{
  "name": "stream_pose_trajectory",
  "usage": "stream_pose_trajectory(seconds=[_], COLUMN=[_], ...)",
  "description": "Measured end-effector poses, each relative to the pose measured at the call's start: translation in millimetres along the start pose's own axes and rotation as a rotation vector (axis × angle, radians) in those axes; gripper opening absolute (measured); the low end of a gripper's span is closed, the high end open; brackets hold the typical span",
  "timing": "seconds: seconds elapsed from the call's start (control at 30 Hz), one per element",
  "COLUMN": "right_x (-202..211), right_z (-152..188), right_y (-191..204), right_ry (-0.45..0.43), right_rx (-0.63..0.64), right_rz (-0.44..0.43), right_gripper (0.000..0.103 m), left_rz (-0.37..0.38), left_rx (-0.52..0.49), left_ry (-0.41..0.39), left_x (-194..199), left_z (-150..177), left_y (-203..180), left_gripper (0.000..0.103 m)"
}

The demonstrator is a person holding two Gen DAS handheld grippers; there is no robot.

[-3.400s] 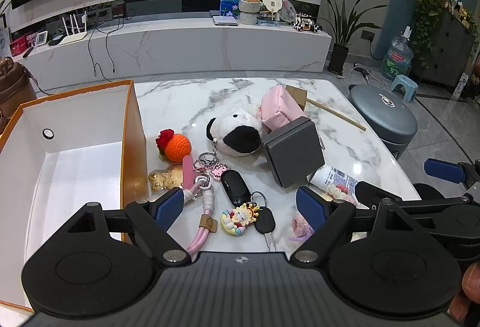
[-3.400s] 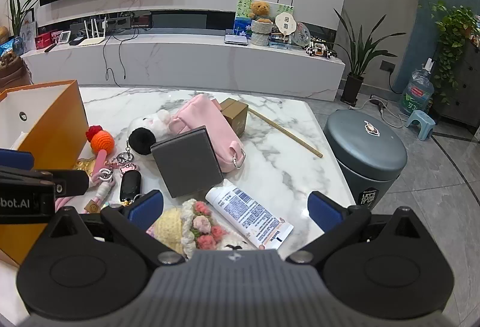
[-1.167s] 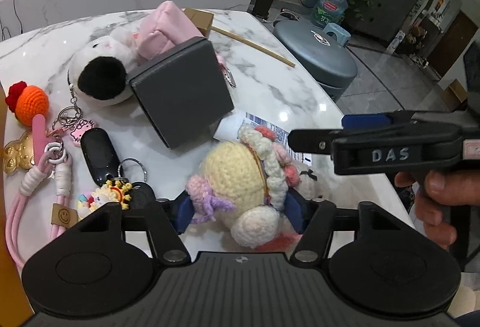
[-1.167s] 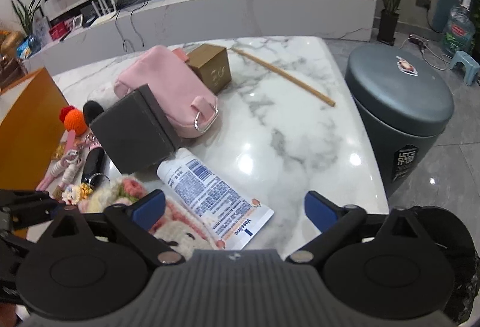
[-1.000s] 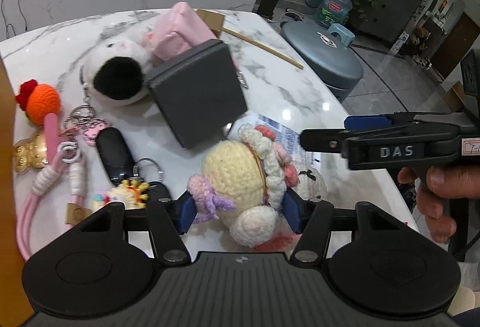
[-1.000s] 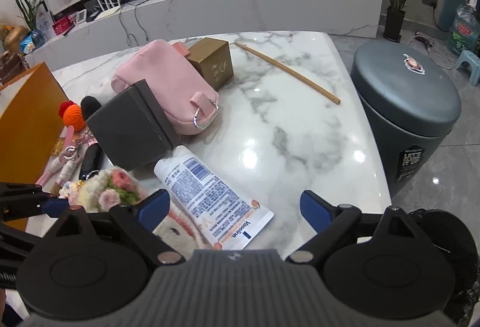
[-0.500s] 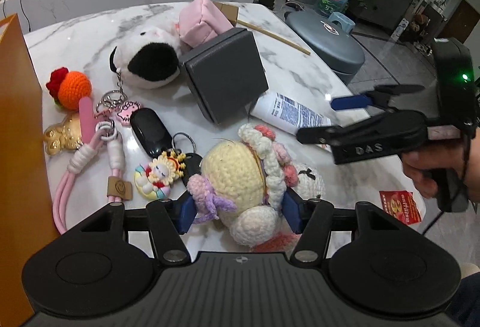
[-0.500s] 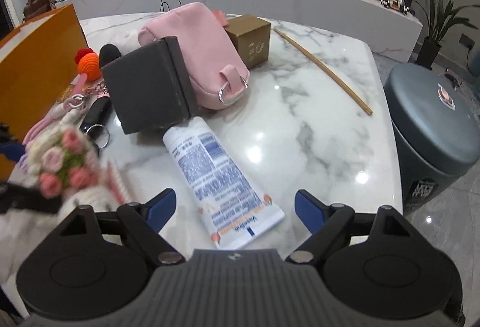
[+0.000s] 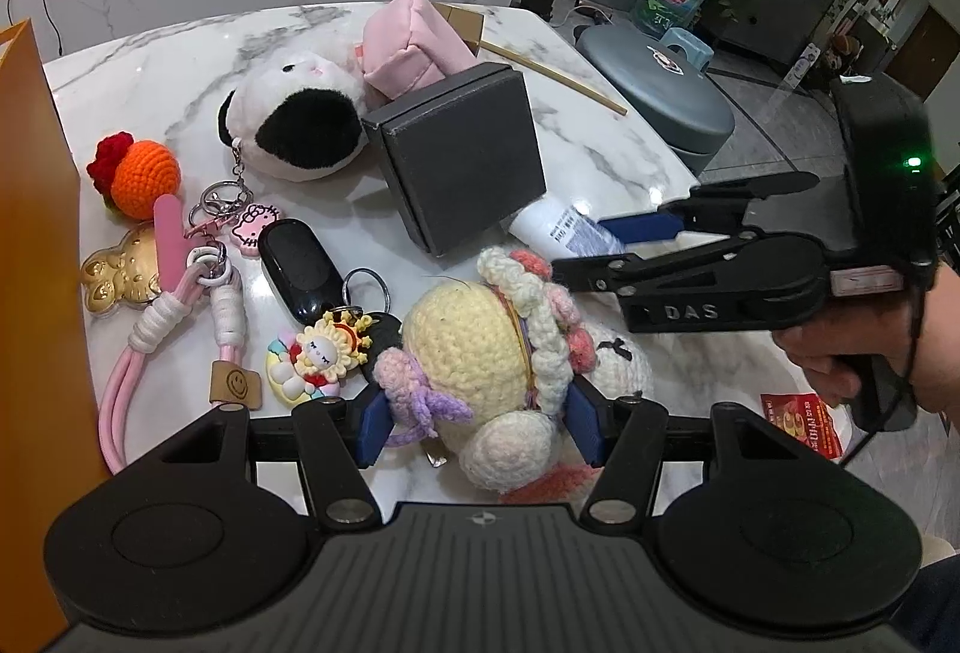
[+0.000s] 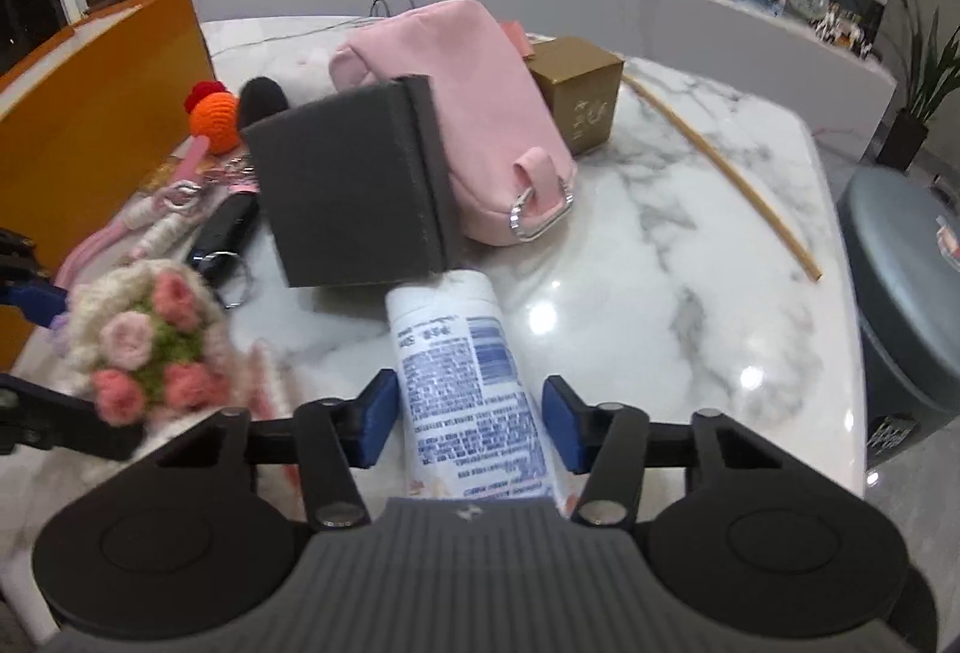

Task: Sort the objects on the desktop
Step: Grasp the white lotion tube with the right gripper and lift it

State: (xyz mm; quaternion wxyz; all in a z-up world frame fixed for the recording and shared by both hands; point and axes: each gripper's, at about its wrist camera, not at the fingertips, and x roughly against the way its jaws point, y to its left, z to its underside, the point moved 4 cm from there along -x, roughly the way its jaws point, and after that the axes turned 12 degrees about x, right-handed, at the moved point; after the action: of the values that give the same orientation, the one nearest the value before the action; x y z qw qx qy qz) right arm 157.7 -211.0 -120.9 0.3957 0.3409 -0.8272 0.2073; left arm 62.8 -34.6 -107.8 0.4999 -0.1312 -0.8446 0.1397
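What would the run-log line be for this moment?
left hand-held gripper: shut on crochet doll | right hand-held gripper: open, straddling lotion tube | tube lying on marble table

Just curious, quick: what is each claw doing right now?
Left claw: closed on the crochet doll.
Right claw: open, straddling the lotion tube, not yet gripping.

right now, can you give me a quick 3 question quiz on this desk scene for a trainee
1. True or false: the left gripper is shut on the crochet doll.
2. What lies between the right gripper's fingers? A) black key fob B) white lotion tube C) gold box
3. Fill in: the dark grey box leans against the pink ____.

Key: 1 true; 2 B, the white lotion tube, jaws not yet touching it; 3 pouch.
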Motion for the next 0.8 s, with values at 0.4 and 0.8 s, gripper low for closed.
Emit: stream_pose_trajectory(seconds=[0.4,0.8], right_x=[36,49], right_z=[3,8], right_y=[7,12], right_ry=[-0.010,0.049], right_rx=[-0.021,-0.044], right_rz=[-0.013,-0.003], right_gripper=[0.046,0.026], left_rz=[0.004,0.003], left_rx=[-0.023,-0.029], left_ry=[-0.036,-0.068], left_x=[19,38], left_z=[0,3], left_y=[-9,-12], left_gripper=[0.066,0.066])
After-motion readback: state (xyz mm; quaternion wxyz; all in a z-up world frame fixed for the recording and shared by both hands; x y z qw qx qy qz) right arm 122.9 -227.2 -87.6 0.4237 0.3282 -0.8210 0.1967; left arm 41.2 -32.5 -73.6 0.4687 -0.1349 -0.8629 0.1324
